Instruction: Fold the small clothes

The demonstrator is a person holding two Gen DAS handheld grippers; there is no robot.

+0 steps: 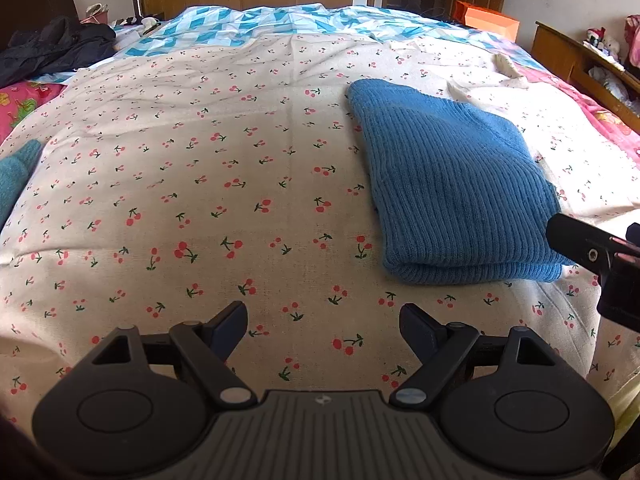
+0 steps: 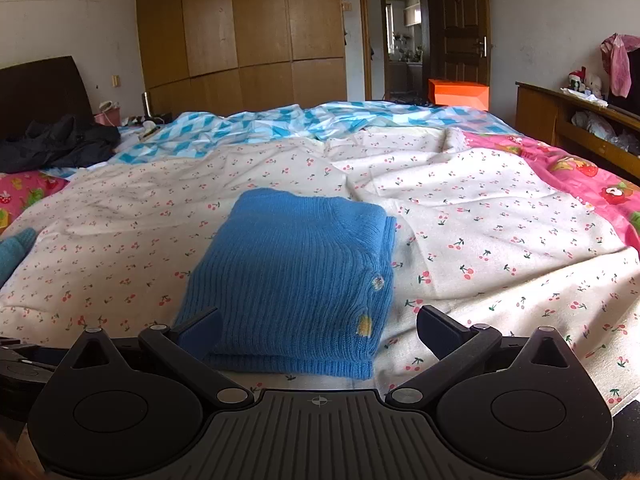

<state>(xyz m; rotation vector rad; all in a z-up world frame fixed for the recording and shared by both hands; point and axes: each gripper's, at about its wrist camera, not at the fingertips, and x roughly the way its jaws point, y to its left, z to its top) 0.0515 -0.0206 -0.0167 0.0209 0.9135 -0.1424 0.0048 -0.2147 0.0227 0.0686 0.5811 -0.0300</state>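
A blue ribbed knit sweater [image 1: 452,188] lies folded into a rectangle on the cherry-print bedspread [image 1: 200,168]. In the right wrist view the sweater [image 2: 296,276] lies straight ahead, its near folded edge between the fingers. My left gripper [image 1: 322,322] is open and empty over bare bedspread, left of the sweater. My right gripper [image 2: 318,326] is open, its fingers on either side of the sweater's near edge, not closed on it. The right gripper also shows at the right edge of the left wrist view [image 1: 600,256].
A teal knit item [image 1: 16,172] lies at the bed's left edge, also in the right wrist view [image 2: 16,250]. A dark jacket [image 2: 56,144] lies at the back left. A blue-checked quilt [image 2: 280,124], an orange box [image 2: 458,92] and a wooden shelf [image 2: 576,120] lie beyond.
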